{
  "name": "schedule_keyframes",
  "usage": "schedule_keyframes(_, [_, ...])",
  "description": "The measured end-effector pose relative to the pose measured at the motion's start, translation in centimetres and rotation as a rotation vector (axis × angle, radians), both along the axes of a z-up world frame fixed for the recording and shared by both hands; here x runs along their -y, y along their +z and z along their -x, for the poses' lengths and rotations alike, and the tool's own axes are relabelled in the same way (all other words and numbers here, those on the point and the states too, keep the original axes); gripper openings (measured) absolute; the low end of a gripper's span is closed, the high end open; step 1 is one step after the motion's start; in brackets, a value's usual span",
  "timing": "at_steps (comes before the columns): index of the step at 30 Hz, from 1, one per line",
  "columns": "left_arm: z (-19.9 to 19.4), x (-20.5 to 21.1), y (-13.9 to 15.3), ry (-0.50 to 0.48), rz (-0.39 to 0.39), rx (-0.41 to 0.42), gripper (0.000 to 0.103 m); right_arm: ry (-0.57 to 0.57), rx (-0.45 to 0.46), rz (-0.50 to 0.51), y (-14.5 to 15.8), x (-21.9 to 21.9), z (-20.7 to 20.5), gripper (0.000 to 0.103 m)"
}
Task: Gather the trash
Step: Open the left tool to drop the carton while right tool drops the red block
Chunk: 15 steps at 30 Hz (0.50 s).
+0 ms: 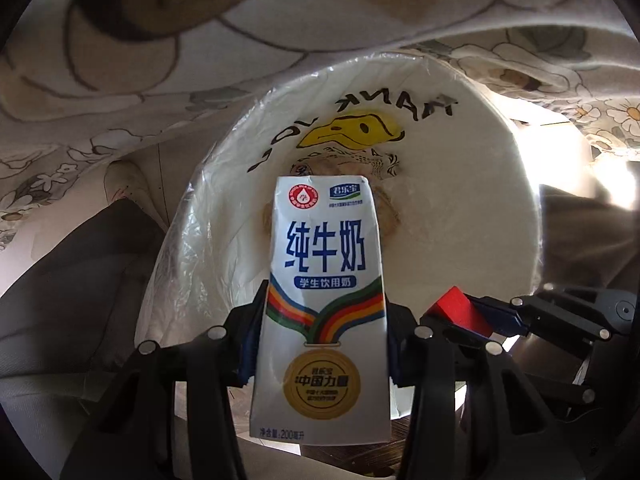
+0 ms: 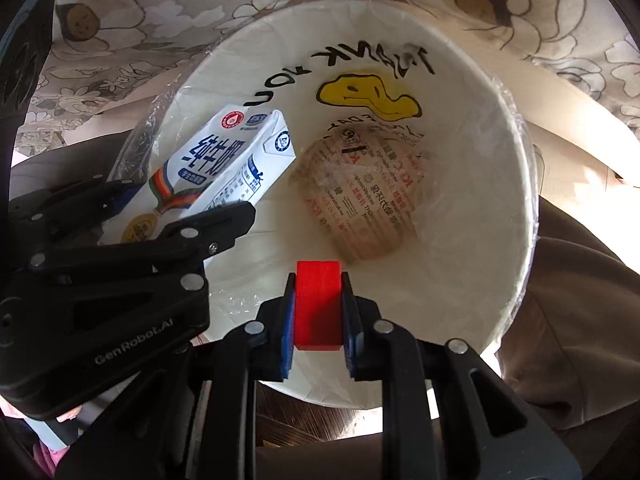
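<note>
Two pieces of trash are held over the mouth of the white round bin lined with clear plastic film (image 2: 508, 216), one in each gripper. The left gripper (image 1: 322, 344) is clamped on the lower half of the white and blue milk carton with a rainbow ribbon and gold medal print (image 1: 324, 280), whose top end points into the opening near the bin's left wall. The right gripper (image 2: 318, 320) is clamped on the small red rectangular block (image 2: 318, 300), which sits above the near rim. A crumpled brown printed paper wrapper (image 2: 360, 200) already lies at the bottom.

Good execution here probably means letting go only once each item is clearly inside the rim. The carton looks long and light, so it should be tipped a little further in before the left gripper parts, or it may catch on the loose film at the edge. The block appears close to the rim; easing it forward first would likely keep it from bouncing out.
</note>
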<state>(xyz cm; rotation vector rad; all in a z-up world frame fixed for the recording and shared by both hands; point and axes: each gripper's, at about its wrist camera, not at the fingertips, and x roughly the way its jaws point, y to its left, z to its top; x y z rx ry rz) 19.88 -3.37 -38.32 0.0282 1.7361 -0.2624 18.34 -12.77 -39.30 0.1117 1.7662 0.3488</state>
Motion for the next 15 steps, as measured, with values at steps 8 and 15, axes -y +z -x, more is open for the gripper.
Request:
schedule_keyframes(8, [-0.5,-0.1,-0.2,0.018,-0.004,-0.004,0.07,-0.018,0.008,0.062,-0.4,0.1,-0.7,0.052])
schedule_keyframes(15, [-0.7,-0.1,0.1,0.017,-0.007,0.003,0.07,-0.012,0.021,0.046,0.5,0.2,-0.9,0.052])
